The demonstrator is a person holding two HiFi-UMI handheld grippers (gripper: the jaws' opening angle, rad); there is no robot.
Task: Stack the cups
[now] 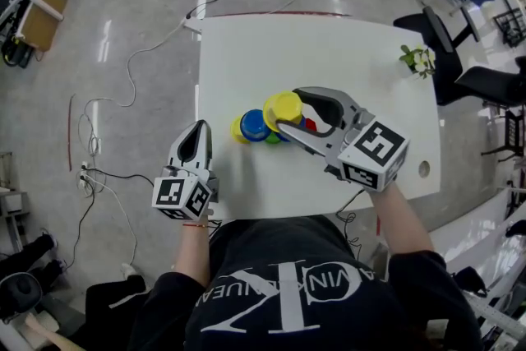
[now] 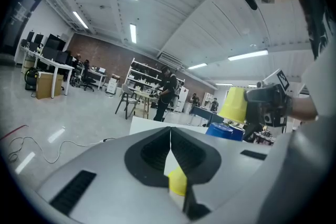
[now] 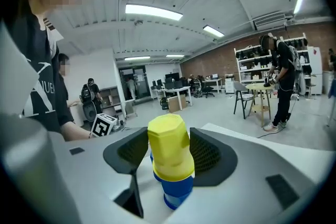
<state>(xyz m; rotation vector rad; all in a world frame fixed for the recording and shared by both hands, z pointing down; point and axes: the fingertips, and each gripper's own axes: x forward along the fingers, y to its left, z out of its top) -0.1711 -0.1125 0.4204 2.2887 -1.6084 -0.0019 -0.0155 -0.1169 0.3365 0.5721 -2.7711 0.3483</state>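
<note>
Nearest the body, left of the blue cup (image 1: 255, 125), the left gripper (image 1: 200, 130) hangs at the table (image 1: 329, 45) edge, jaws pressed together on nothing, likely parked clear of the stack. Right over the blue cup, the right gripper (image 1: 290, 109) pinches a yellow cup (image 3: 169, 144) by its sides, mouth down so it can slip over the blue one; can't tell if they touch. Just beside the blue cup stand a second yellow cup (image 1: 238, 129), a green cup (image 1: 272, 138) and a red cup (image 1: 310, 125), probably next to stack.

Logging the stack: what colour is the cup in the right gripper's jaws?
A yellow cup, clearest in the right gripper view.
</note>
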